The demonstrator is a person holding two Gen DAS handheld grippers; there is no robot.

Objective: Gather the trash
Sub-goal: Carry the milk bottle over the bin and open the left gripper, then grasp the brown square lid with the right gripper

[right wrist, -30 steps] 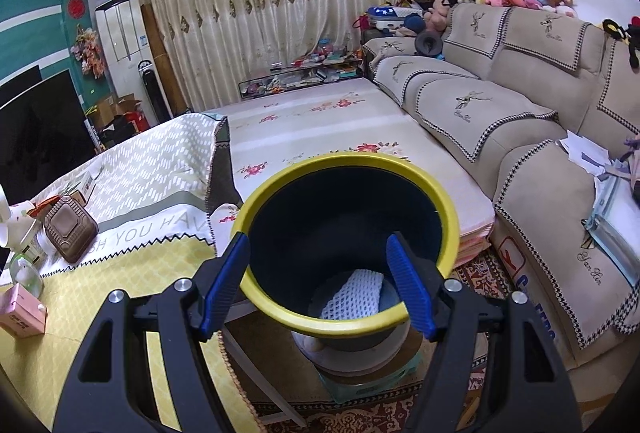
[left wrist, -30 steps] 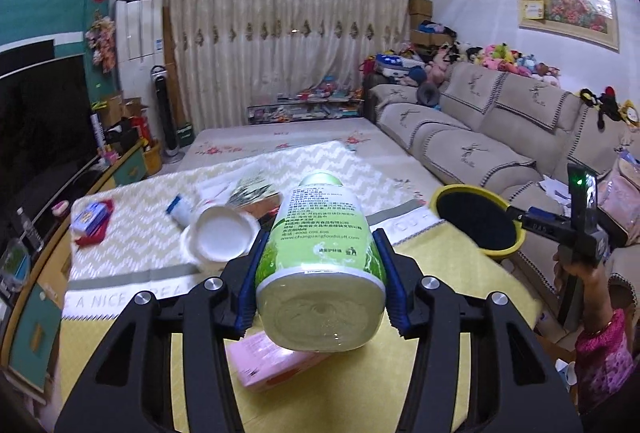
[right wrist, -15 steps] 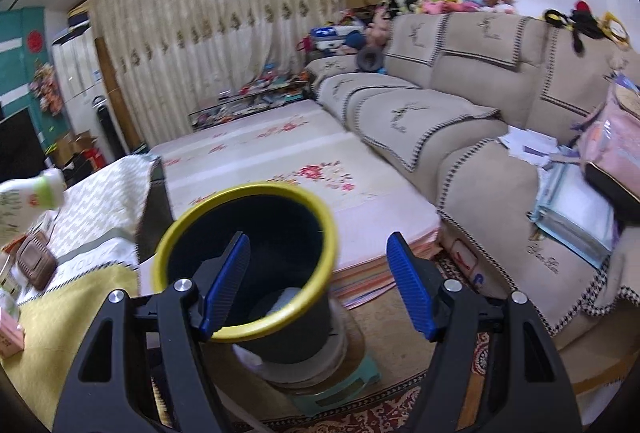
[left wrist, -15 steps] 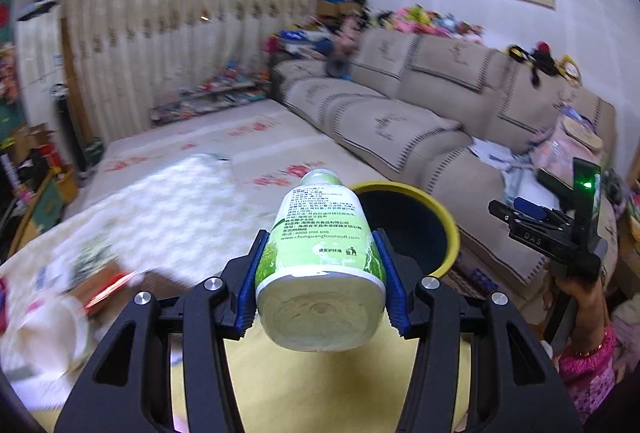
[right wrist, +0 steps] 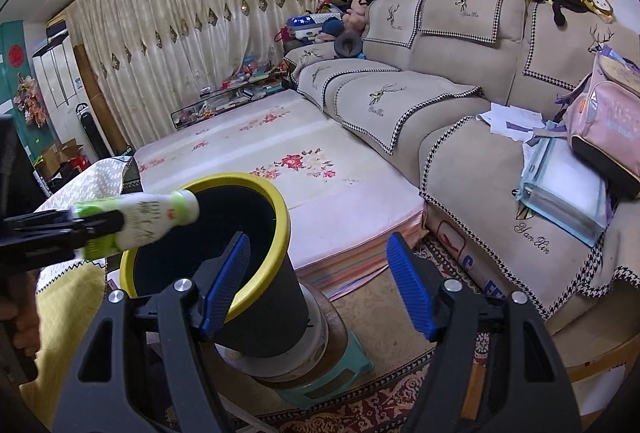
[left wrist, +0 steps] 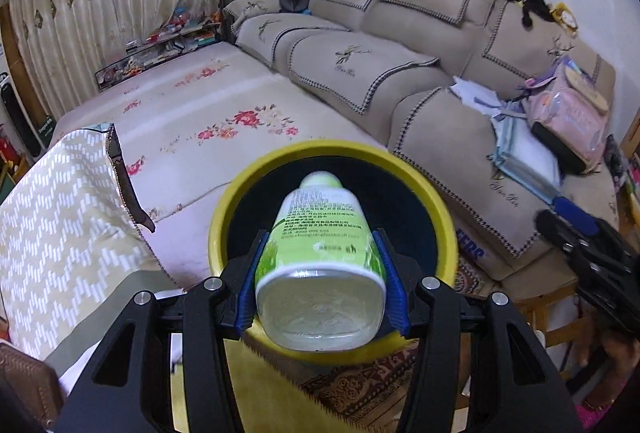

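Note:
My left gripper (left wrist: 320,261) is shut on a white and green plastic bottle (left wrist: 320,241), its blue pads pressed on both sides. The bottle points cap first and downward over the mouth of the black bin with a yellow rim (left wrist: 440,201). In the right wrist view the same bottle (right wrist: 148,219) hangs above the bin's rim (right wrist: 280,217) at the left, held by the left gripper (right wrist: 92,229). My right gripper (right wrist: 318,269) stands open with nothing between its fingers, just right of the bin. It shows blurred at the right edge (left wrist: 576,225) of the left wrist view.
The bin stands on a round base on a green stool (right wrist: 320,365), beside a table with a yellow cloth (left wrist: 256,385). A beige sofa (right wrist: 460,105) with a pink backpack (right wrist: 608,113) and papers runs along the right. A floral mat (right wrist: 280,161) lies behind the bin.
My left gripper has swung right from over the table and tilted down, bringing the bottle over the bin's mouth. My right gripper has drawn off to the right of the bin.

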